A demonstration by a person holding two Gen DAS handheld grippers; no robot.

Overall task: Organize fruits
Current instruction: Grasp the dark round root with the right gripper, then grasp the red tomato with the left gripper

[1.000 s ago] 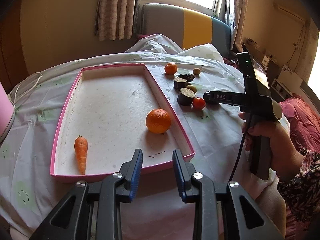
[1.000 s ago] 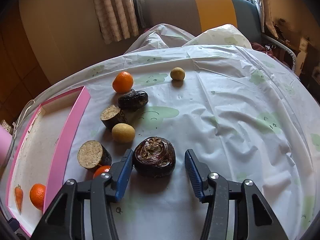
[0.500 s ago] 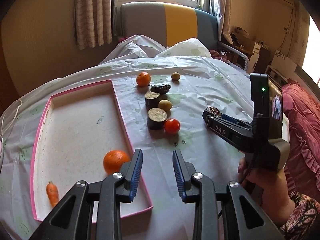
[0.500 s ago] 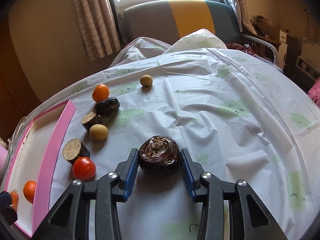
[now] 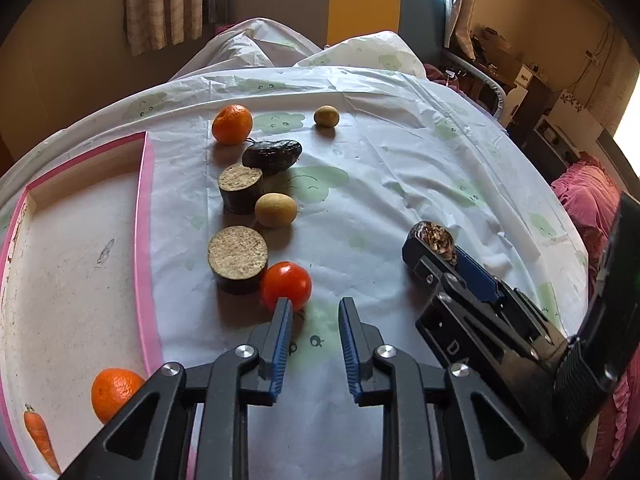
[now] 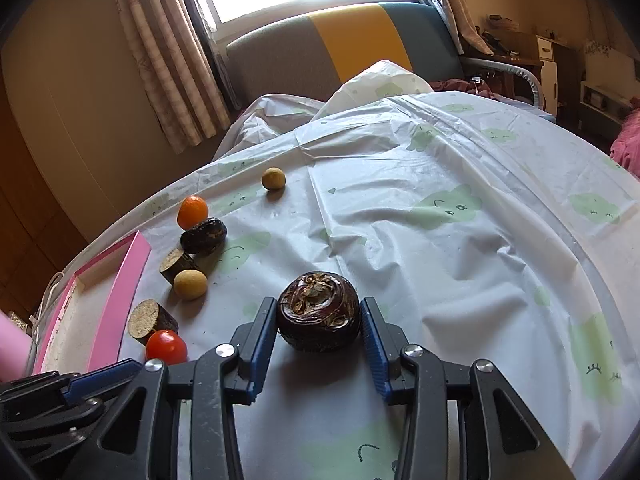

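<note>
My right gripper [image 6: 319, 322] is shut on a dark brown round fruit [image 6: 318, 316] and holds it just above the cloth; the fruit also shows in the left wrist view [image 5: 434, 236]. My left gripper [image 5: 314, 306] is open and empty, its left fingertip just in front of a red tomato [image 5: 286, 285]. Around the tomato lie two cut dark stumps [image 5: 237, 252], a tan fruit [image 5: 276, 210], a dark oblong fruit [image 5: 272, 154], an orange [image 5: 232, 124] and a small tan ball [image 5: 326, 116]. A pink tray [image 5: 142, 216] on the left holds an orange [image 5: 114, 392] and a carrot [image 5: 38, 436].
The table wears a wrinkled white plastic cloth [image 6: 460, 240] with green cloud prints. A striped sofa [image 6: 340, 48] and curtains stand behind it. A pink thing [image 6: 10, 344] sits at the left edge of the right wrist view.
My left gripper has swung right from over the tray to the tomato. My right gripper has closed on the dark round fruit and lifted it slightly.
</note>
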